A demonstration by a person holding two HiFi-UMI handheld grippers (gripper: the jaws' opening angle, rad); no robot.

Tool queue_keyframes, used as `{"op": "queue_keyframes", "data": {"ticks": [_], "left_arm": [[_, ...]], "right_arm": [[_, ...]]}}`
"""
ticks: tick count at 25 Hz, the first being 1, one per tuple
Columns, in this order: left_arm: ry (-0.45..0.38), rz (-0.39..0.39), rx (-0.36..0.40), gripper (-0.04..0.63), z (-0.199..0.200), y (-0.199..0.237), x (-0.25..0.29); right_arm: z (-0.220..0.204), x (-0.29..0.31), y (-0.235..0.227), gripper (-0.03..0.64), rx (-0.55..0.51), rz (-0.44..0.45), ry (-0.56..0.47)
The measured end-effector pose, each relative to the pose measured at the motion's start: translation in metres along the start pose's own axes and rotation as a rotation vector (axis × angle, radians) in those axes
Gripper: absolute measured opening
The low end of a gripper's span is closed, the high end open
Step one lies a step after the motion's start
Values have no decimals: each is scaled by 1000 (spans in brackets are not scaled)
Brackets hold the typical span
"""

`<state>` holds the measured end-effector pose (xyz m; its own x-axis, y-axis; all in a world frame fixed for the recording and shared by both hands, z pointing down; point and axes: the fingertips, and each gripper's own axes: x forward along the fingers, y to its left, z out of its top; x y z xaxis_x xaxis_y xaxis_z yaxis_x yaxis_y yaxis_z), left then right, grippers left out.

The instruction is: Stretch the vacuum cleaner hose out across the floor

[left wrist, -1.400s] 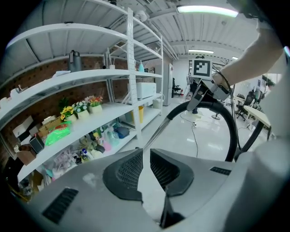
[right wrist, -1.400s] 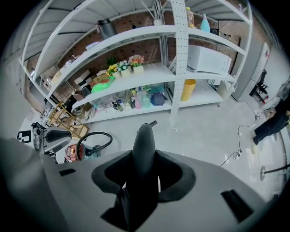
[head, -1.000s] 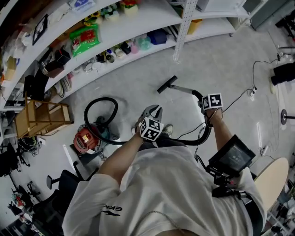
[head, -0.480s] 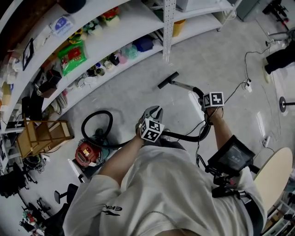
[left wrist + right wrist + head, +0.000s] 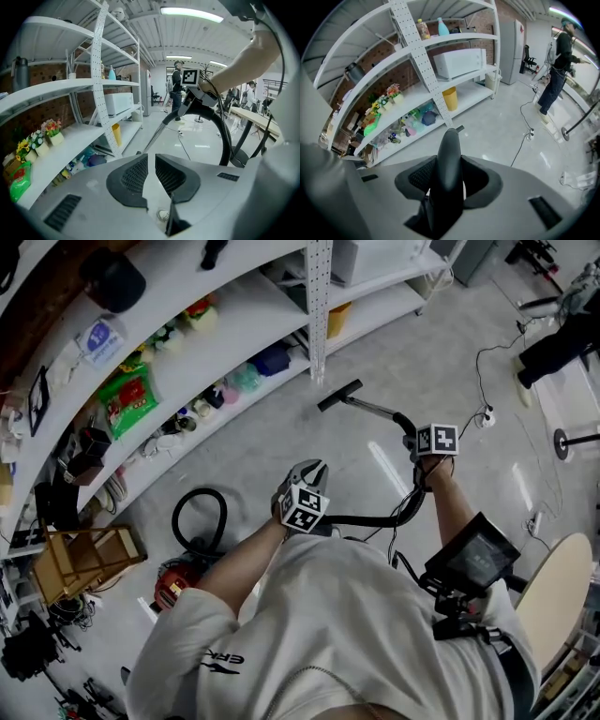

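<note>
My right gripper [image 5: 415, 442] is shut on the black vacuum handle [image 5: 405, 425], which stands up between the pads [image 5: 423, 176] in the right gripper view. From the handle the metal wand [image 5: 370, 409] slopes down to the floor nozzle [image 5: 337, 395]. The black hose [image 5: 375, 519] curves from the handle past my body to a small loop [image 5: 199, 517] by the red vacuum body [image 5: 178, 582]. My left gripper [image 5: 312, 471] hovers above the hose. Its jaws are drawn together to a thin slit with nothing between them [image 5: 151, 161]; the hose [image 5: 225, 136] arcs in front of it.
Long white shelves [image 5: 234, 324] full of small goods run along the left. A wooden step stool [image 5: 80, 559] stands near the vacuum body. A power strip with cable [image 5: 486, 414] lies on the floor at right, by a round stand base [image 5: 562, 442]. A person [image 5: 557, 70] stands far off.
Both grippers and the handle have moved away from the red vacuum body. The hose loop has shrunk and the hose between loop and handle lies straighter.
</note>
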<state>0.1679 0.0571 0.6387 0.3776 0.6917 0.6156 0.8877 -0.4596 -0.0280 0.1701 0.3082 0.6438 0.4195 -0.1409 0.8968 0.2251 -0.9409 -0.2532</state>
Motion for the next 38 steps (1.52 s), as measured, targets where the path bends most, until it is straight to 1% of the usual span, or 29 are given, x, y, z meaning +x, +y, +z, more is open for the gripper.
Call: {"op": "queue_keyframes", "data": {"ticks": [4,8,13,18,21,24,27,29,32,38], "left_arm": [[-9,-13,-2,31,12,23,12],[-14,-22,9,31,21,33,25],[8,-51,26,31,33,25,48],[-2,-43,33,31,60,16,73],[11,-27,20,31,68,7,94],[10,-9,-5,31,89,-8,114],[25,-1,-16,31,107,-26,136],[26,3,-20,31,115,-37,146],[20,5,-21,31,129,-53,159],[22,16,-13,31,153,-82,188]], "right_arm": [[24,1,-10,161,27,-39,0],[37,3,-19,161,51,-56,-7],[47,2,-39,161,57,-42,-8],[60,0,-69,161,74,-15,-1],[67,3,-90,161,84,5,9],[78,2,-123,161,80,11,26],[88,-5,-149,161,95,39,46],[90,-5,-165,161,108,49,50],[94,-3,-192,163,115,41,55],[103,-4,-235,163,141,77,65]]}}
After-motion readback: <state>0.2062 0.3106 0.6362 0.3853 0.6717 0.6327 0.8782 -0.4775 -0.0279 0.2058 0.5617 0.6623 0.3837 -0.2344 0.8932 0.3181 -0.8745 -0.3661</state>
